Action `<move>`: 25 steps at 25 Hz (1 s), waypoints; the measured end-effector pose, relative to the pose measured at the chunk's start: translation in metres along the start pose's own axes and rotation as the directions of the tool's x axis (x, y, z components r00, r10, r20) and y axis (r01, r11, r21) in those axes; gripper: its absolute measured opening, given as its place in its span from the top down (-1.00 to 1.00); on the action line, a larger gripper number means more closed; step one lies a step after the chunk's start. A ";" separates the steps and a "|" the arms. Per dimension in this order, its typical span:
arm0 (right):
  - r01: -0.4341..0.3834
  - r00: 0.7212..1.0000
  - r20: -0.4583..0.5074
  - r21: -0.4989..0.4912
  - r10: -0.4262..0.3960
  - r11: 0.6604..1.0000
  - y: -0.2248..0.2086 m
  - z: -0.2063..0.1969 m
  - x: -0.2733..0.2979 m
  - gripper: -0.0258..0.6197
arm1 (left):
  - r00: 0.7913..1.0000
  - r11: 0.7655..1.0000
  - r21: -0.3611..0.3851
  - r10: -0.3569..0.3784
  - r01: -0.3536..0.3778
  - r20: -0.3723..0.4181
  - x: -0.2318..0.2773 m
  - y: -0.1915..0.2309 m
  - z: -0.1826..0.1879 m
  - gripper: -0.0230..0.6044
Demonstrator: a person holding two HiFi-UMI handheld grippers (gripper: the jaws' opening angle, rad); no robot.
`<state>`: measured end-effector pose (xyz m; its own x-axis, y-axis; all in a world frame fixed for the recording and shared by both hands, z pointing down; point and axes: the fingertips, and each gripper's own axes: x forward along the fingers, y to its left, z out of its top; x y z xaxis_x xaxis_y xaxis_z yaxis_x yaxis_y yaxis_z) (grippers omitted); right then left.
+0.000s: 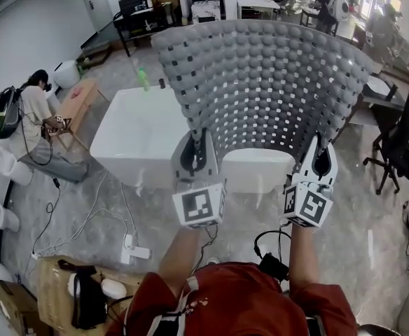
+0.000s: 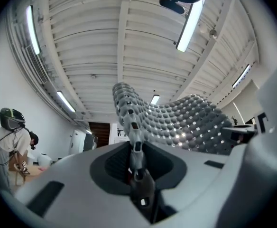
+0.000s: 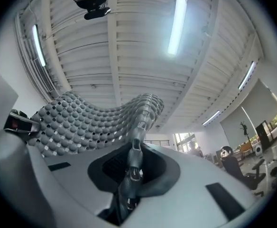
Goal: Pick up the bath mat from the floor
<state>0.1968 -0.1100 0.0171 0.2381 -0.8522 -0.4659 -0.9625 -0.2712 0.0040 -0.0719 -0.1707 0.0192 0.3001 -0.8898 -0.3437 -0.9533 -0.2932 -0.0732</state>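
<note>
The left gripper (image 1: 196,144) and right gripper (image 1: 321,154) each pinch a near corner of the bath mat (image 1: 260,82), which arches up clear of the floor (image 1: 372,229); lifting both evenly should stop either corner slipping.

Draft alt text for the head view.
The left gripper and right gripper each pinch a bottom corner of a grey bubbled bath mat, holding it up, curved, before a white bathtub. A person sits low at far left.
</note>
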 end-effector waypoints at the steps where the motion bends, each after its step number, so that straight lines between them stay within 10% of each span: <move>1: 0.002 1.000 0.008 0.003 -0.002 1.000 -0.001 0.002 -0.001 0.76 | 1.000 1.000 0.005 0.004 -0.004 0.014 -0.001 0.000 0.003 0.68; 25: -0.013 0.999 0.033 -0.013 0.014 1.000 0.002 0.008 -0.001 0.76 | 0.998 0.999 0.013 0.038 -0.038 0.045 -0.006 0.008 0.008 0.68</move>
<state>0.1937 -0.1056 0.0103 0.2203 -0.8407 -0.4946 -0.9638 -0.2656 0.0222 -0.0813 -0.1653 0.0133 0.2619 -0.8835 -0.3884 -0.9645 -0.2542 -0.0722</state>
